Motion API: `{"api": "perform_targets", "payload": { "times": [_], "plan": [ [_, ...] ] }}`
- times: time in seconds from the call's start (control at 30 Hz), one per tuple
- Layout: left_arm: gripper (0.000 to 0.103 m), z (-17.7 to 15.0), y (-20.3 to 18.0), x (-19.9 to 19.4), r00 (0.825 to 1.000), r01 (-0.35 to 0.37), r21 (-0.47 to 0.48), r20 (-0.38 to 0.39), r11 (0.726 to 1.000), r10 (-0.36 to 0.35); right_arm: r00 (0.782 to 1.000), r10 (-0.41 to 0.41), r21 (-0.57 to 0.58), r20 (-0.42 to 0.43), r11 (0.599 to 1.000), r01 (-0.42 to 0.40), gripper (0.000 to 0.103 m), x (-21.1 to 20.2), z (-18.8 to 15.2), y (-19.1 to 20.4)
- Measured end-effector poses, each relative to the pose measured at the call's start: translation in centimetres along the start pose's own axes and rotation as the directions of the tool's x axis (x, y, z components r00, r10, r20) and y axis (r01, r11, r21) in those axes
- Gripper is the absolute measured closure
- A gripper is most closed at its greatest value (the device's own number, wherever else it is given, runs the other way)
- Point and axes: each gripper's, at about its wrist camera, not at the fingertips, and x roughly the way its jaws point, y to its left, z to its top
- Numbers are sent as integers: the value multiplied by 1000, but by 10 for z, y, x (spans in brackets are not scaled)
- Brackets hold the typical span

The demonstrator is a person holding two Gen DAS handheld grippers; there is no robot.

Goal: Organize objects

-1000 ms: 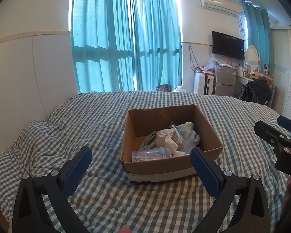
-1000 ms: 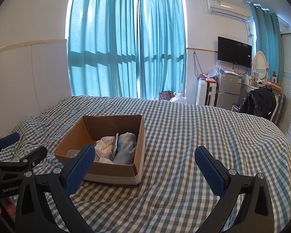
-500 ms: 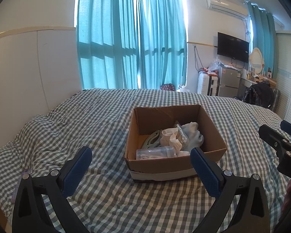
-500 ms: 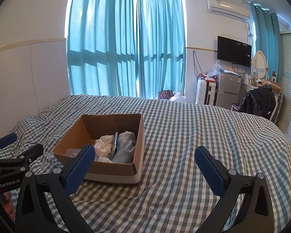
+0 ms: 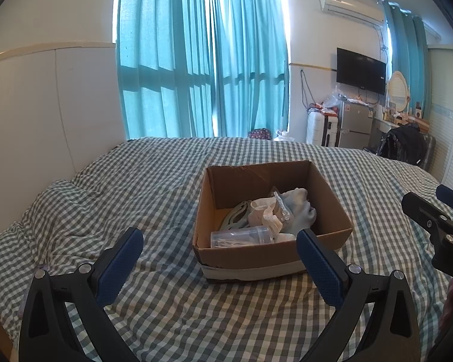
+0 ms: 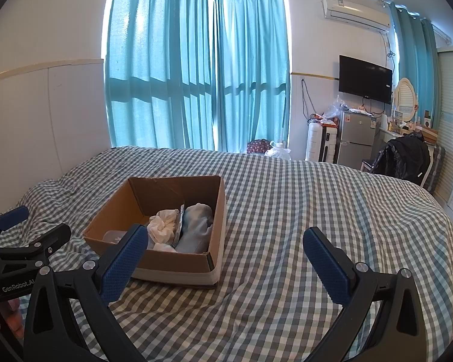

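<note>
A brown cardboard box [image 5: 332,208] sits on the checked bed; it also shows in the right wrist view [image 6: 111,217]. Inside lie a clear plastic bottle [image 5: 241,237], a white crumpled cloth [image 5: 264,211], a pale blue garment [image 5: 299,208] and a grey-green item [image 5: 237,215]. My left gripper [image 5: 219,261] is open and empty, just in front of the box. My right gripper [image 6: 225,258] is open and empty, to the right of the box. The right gripper's fingers [image 5: 419,205] show at the left view's right edge.
The checked bedspread [image 6: 302,211] covers the whole bed. Teal curtains [image 5: 202,69] hang behind it. A fridge [image 6: 355,138], a white suitcase [image 6: 320,143], a TV [image 6: 365,78] and a chair with a black jacket [image 6: 403,157] stand at the far right.
Both grippers have drawn back slightly and risen; the box looks a little farther off in the left view. Both stay open and empty.
</note>
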Motion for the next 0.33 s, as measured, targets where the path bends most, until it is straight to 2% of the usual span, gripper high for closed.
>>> {"api": "perform_targets", "payload": {
  "times": [0.33],
  "plan": [
    [0,-2,0,0,1000,0,5,5,1000,0,1000,2,0,-7,1000,-2,0,1,0,1]
  ]
}}
